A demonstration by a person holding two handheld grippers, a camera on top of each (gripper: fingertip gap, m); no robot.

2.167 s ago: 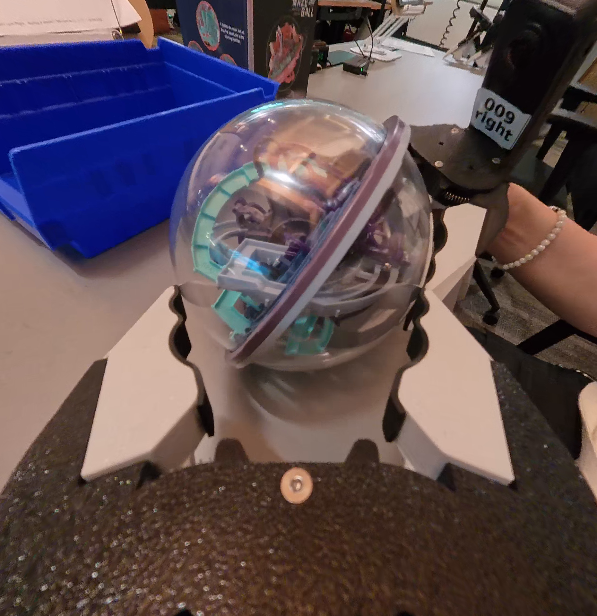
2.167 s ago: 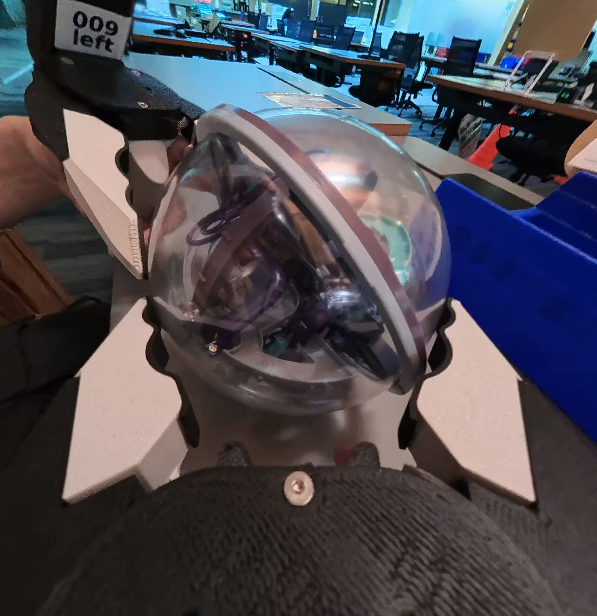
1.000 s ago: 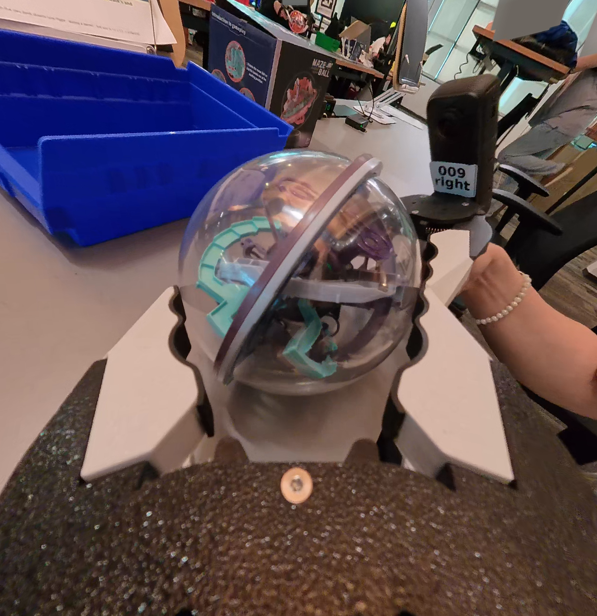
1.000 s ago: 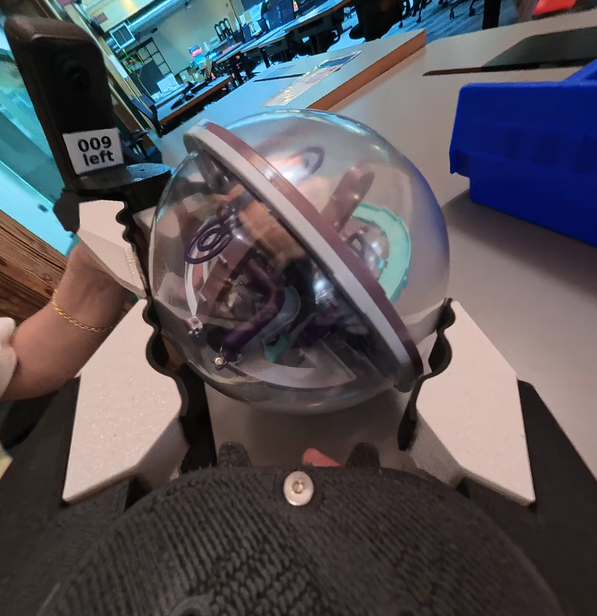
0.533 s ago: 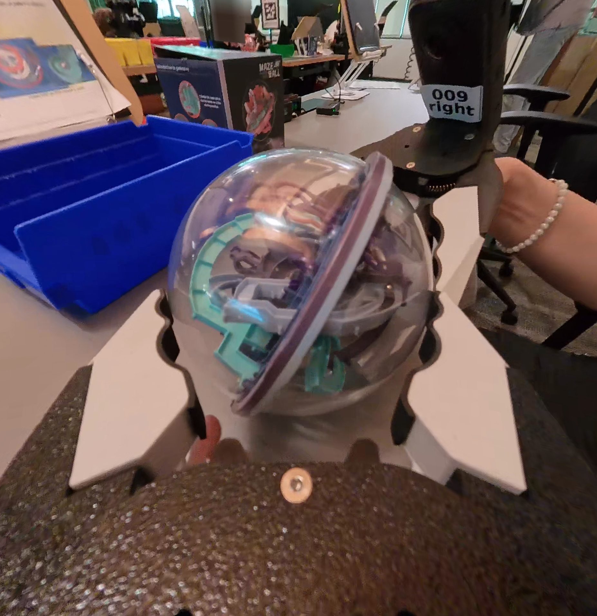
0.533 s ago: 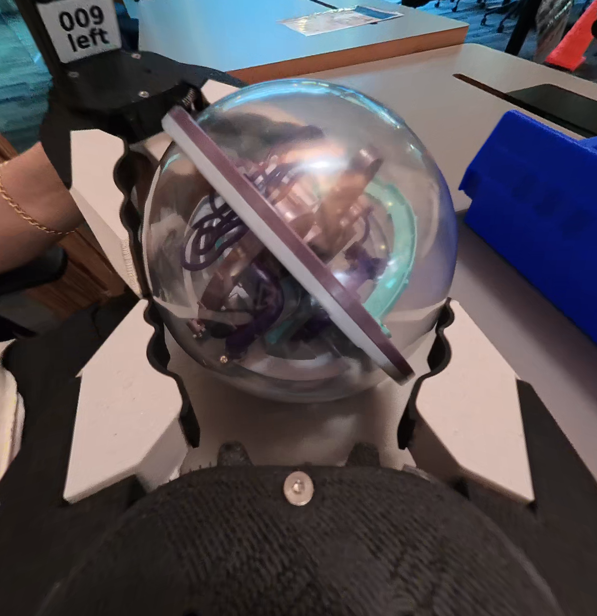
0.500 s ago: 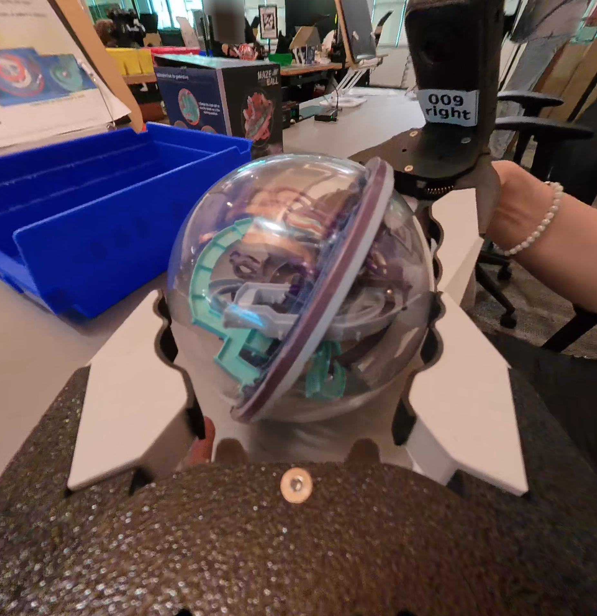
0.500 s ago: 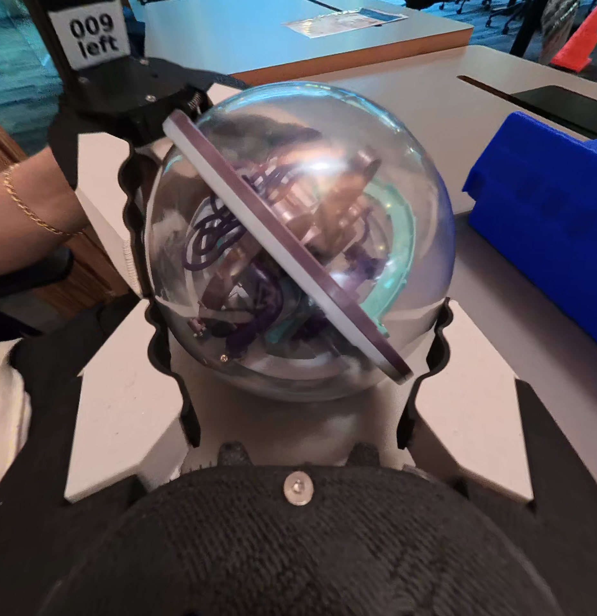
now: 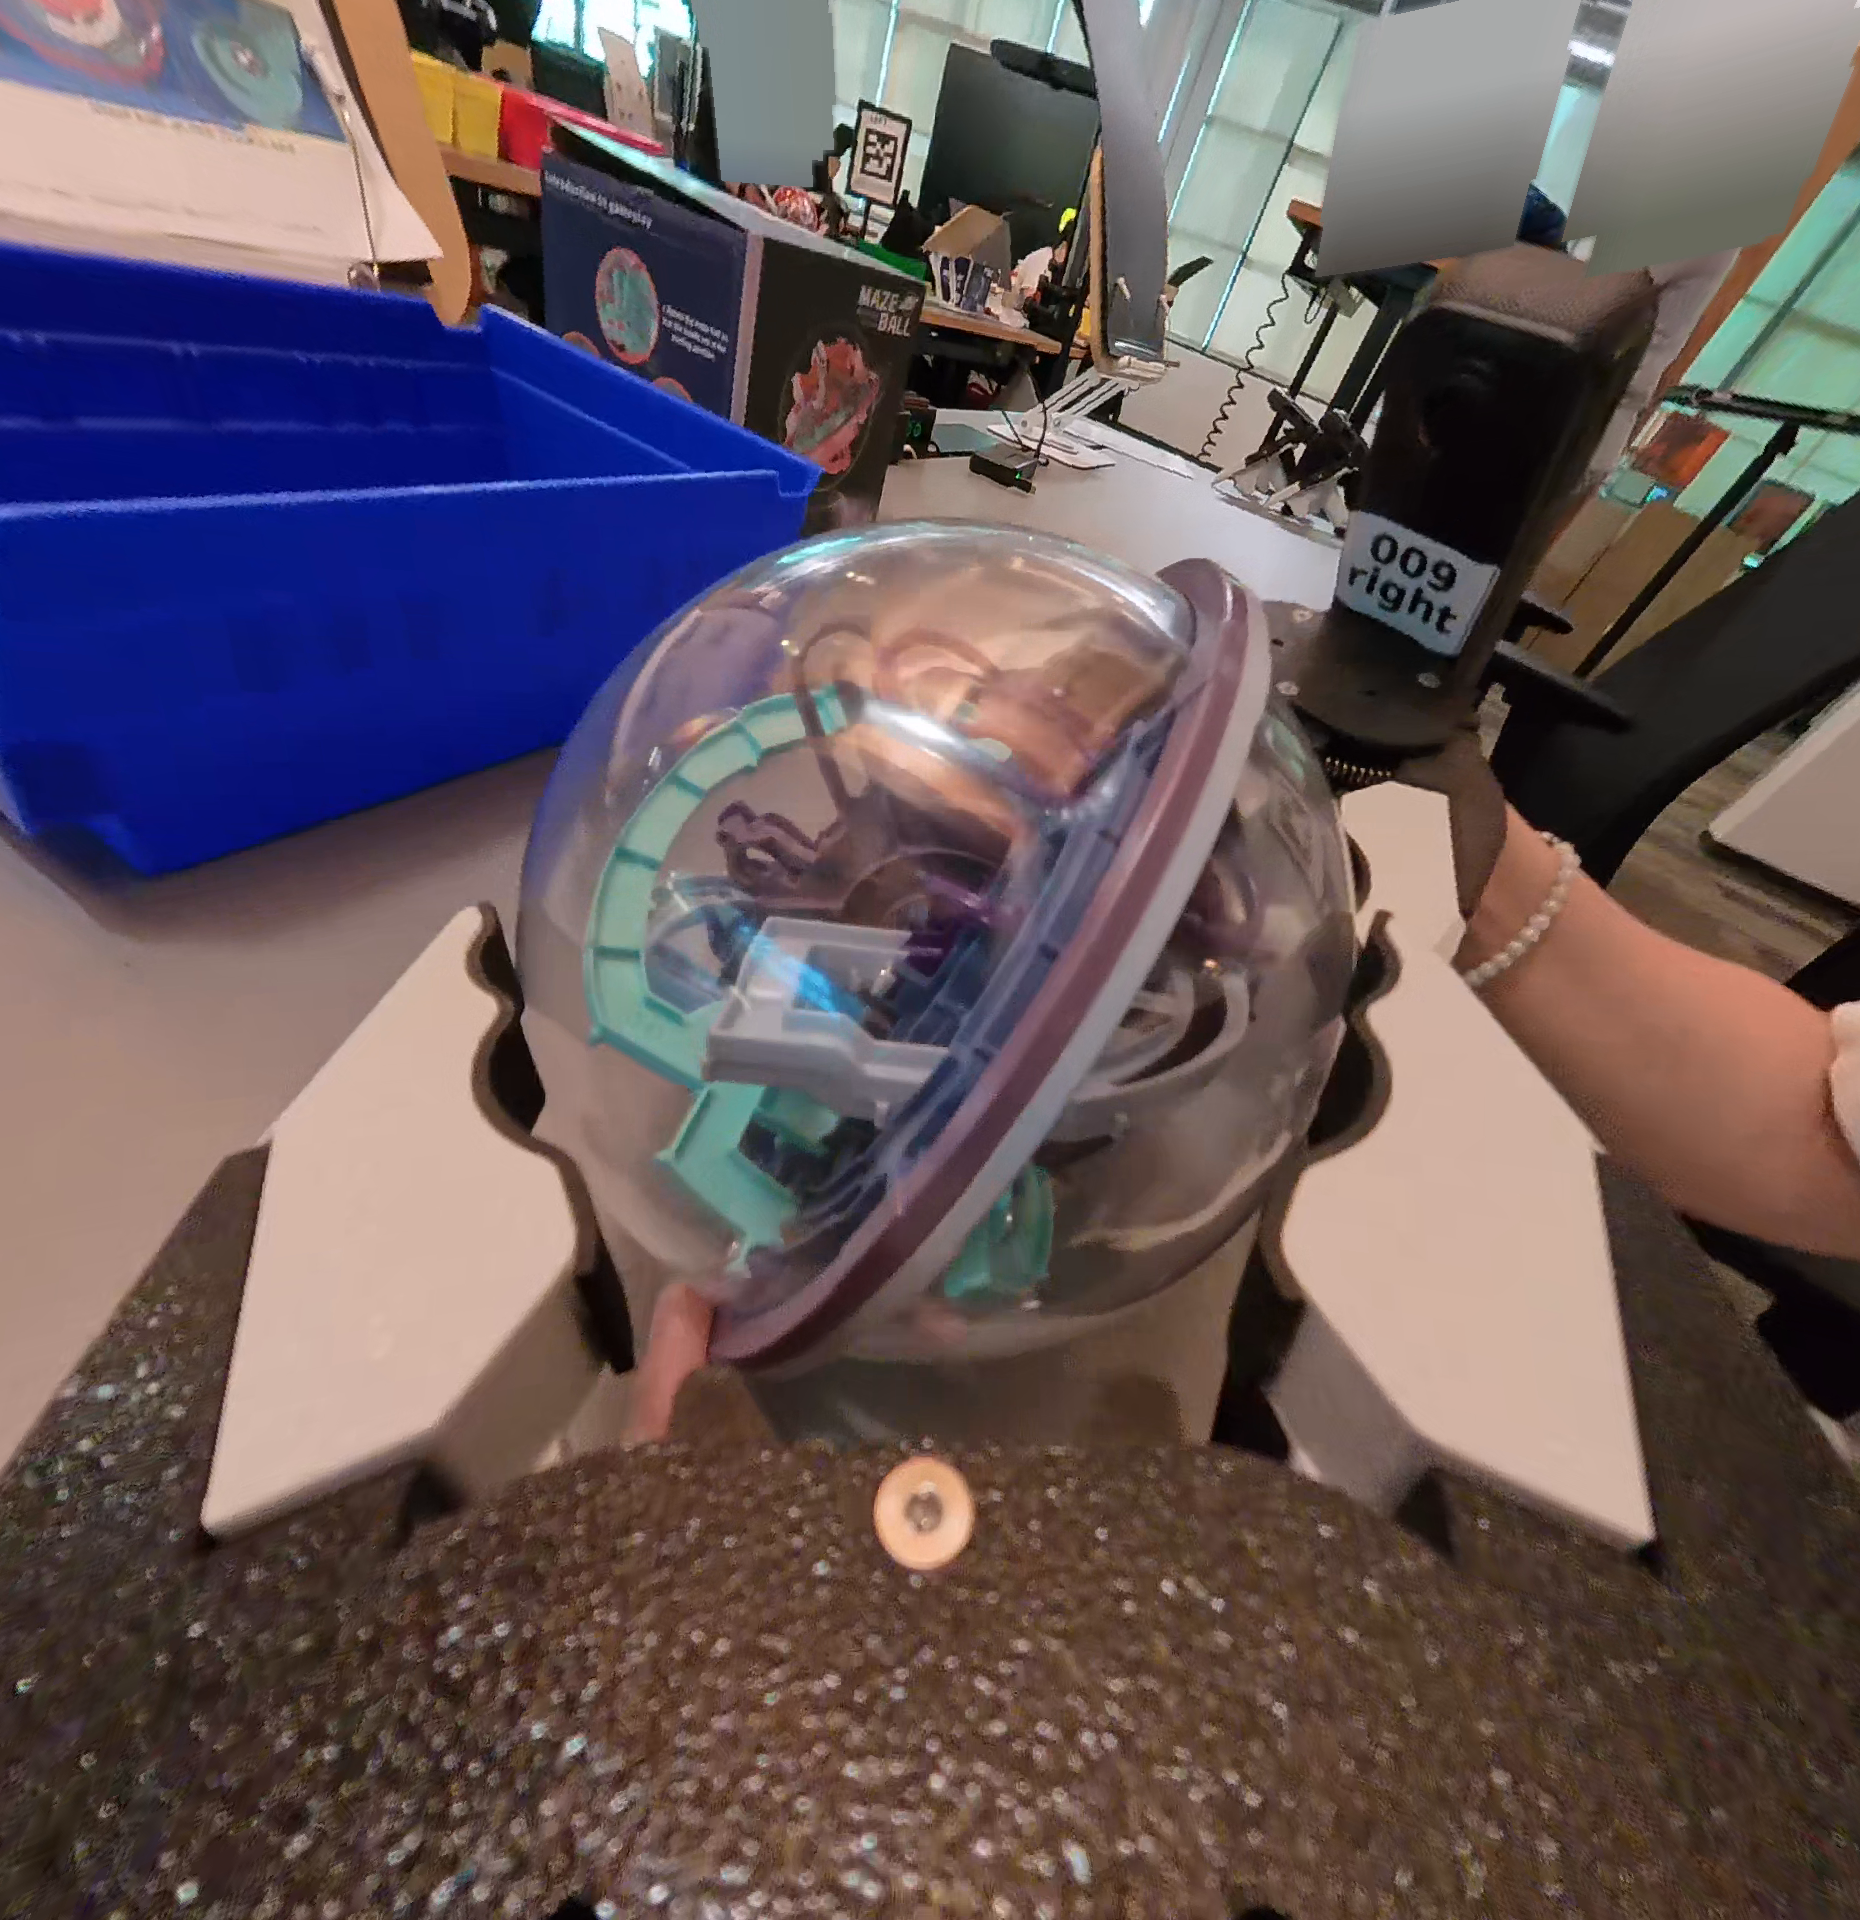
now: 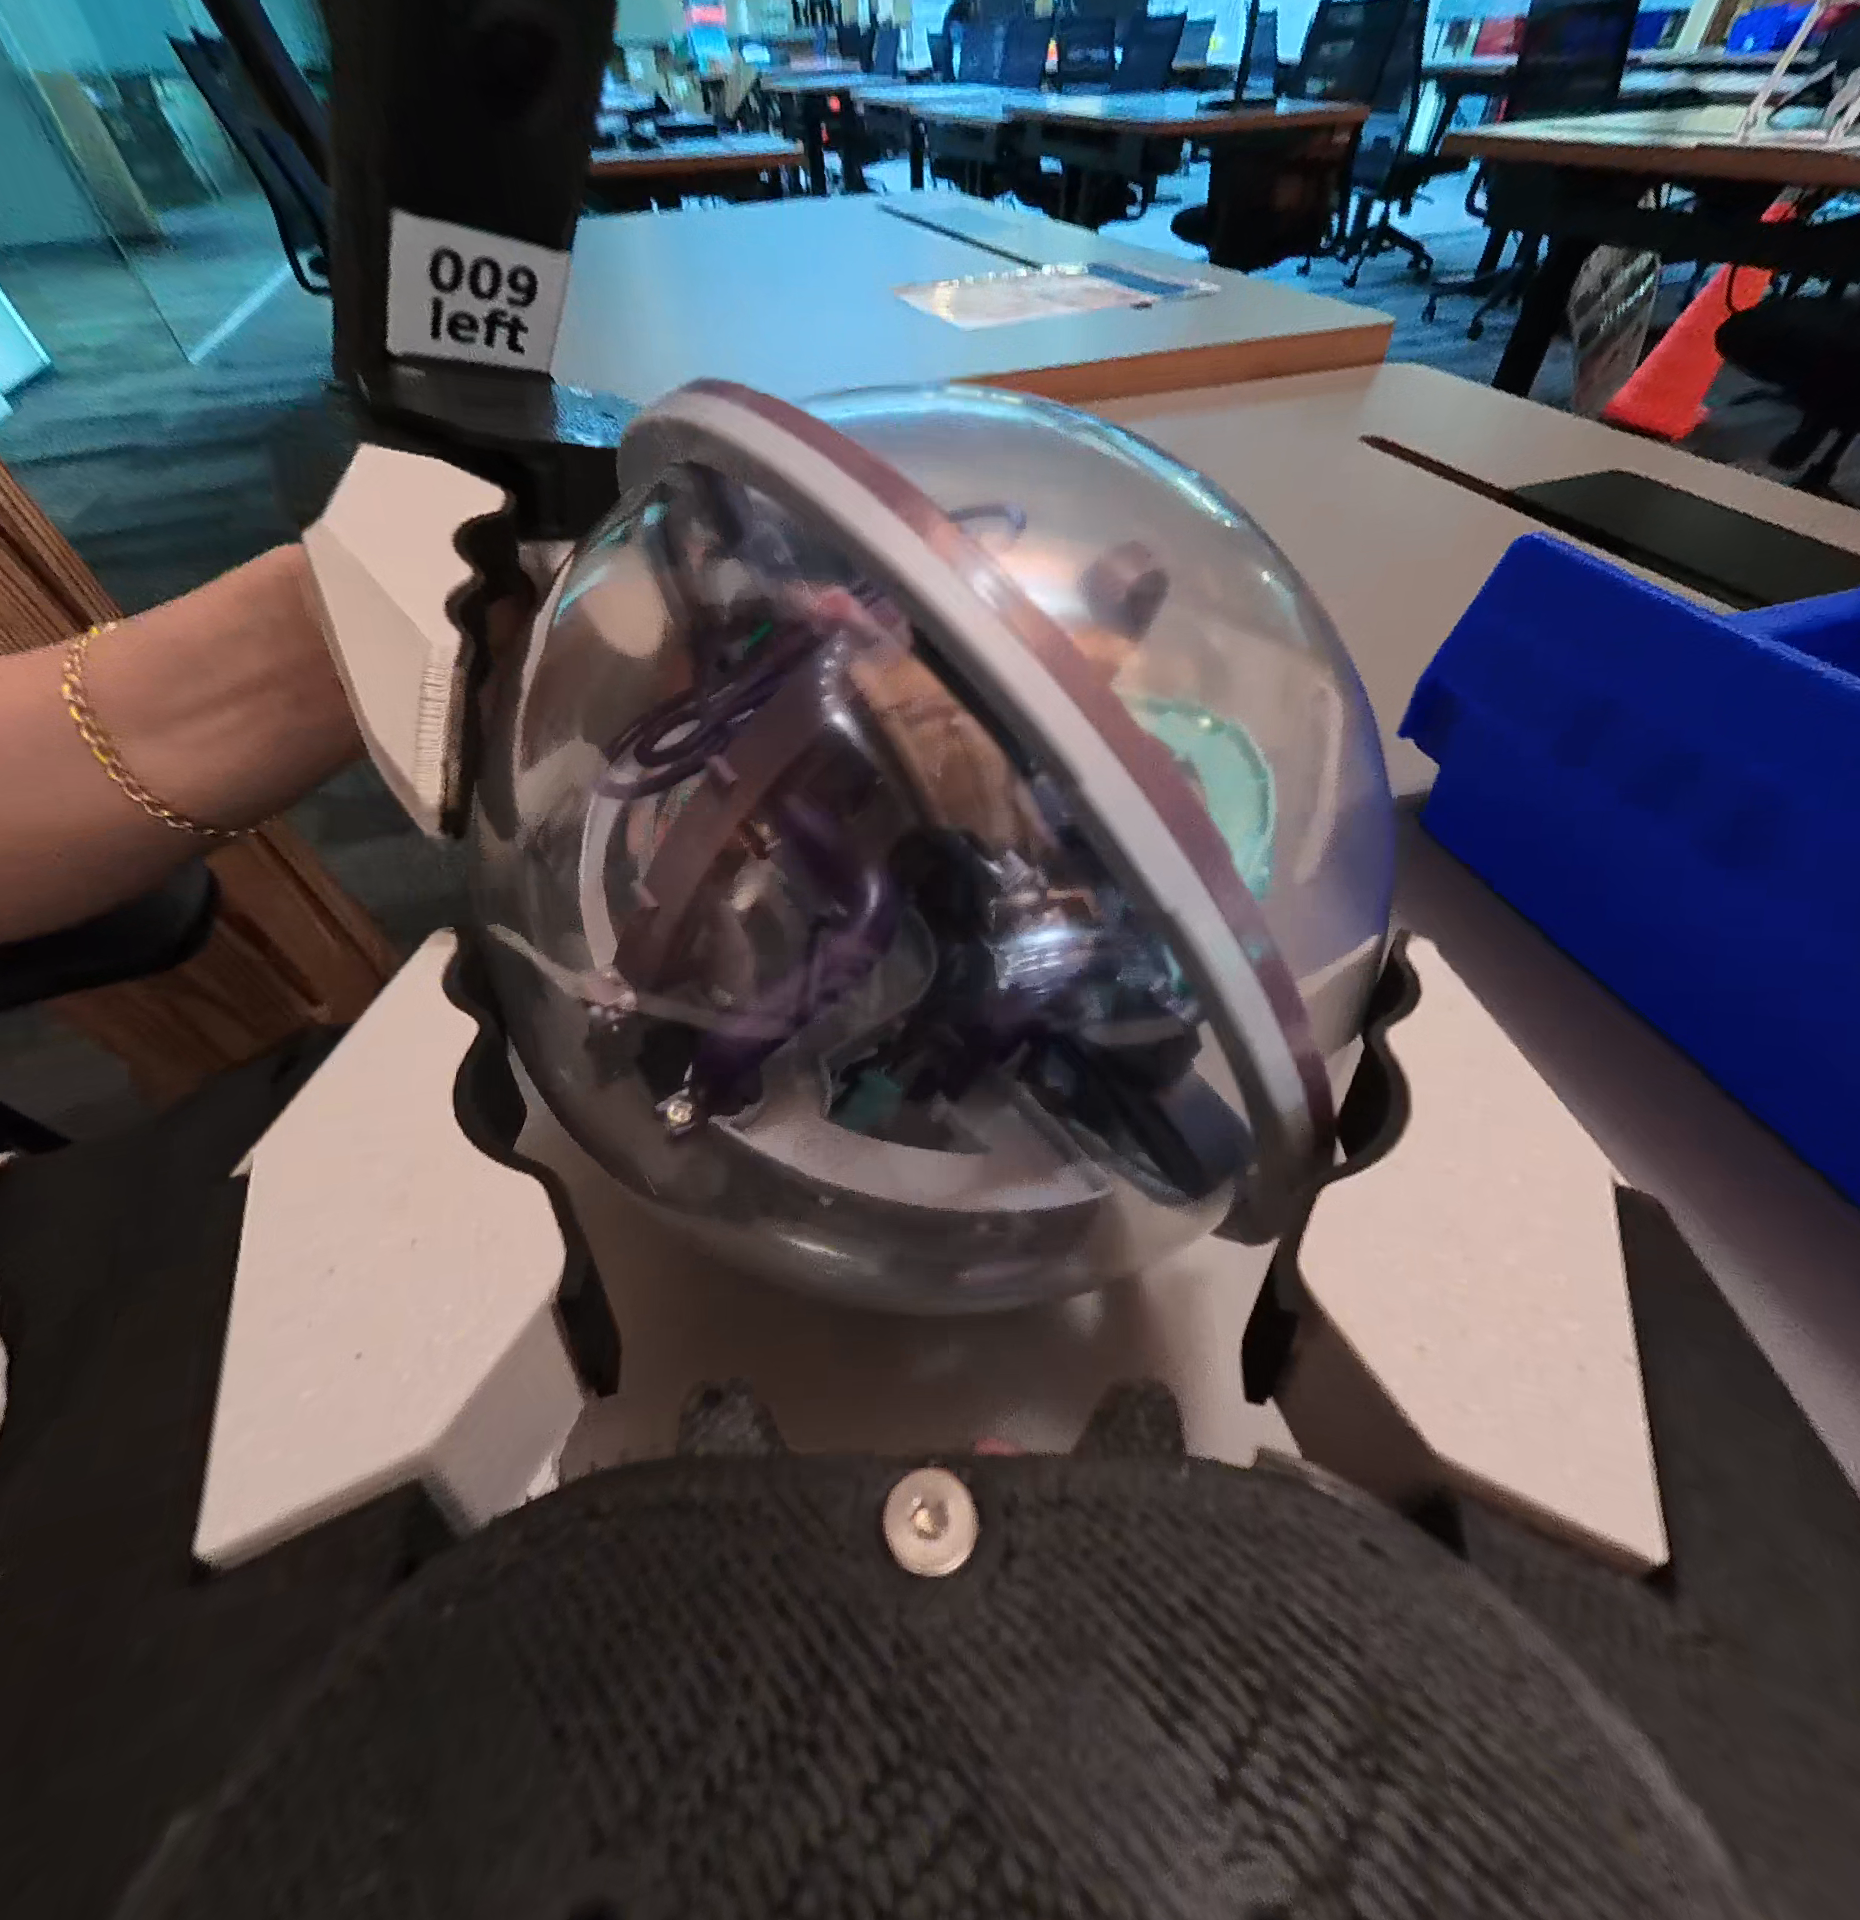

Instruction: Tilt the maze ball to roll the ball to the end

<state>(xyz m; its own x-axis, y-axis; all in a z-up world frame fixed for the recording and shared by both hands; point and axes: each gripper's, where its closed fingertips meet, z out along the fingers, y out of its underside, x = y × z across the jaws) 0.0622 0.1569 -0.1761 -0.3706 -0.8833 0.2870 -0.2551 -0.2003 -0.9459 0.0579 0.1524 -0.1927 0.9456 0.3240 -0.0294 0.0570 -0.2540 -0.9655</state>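
The small ball inside the maze cannot be picked out in either wrist view; reflections on the shell and motion blur in the right wrist view hide it. The underside of the clear plastic maze sphere (image 9: 936,935) is cut off by the left gripper's (image 9: 931,997) black body, and a fingertip (image 9: 666,1351) shows only in part below the rim. Far-side contact points are hidden.

The sphere is held in the air above the grey table (image 9: 126,1039), near the blue plastic bin (image 9: 334,623). We see both grippers clamped on it from opposite sides. The left gripper's wavy black pads (image 9: 500,1018) press its flanks. The right gripper (image 10: 926,1049) does the same, pads (image 10: 479,1049) against the shell.

The sphere's purple-and-grey equator ring (image 9: 1144,935) runs tilted, high on the right in the left wrist view. Inside we note a teal curved track (image 9: 656,831), a grey ramp (image 9: 801,1018) and purple loops (image 10: 697,727).
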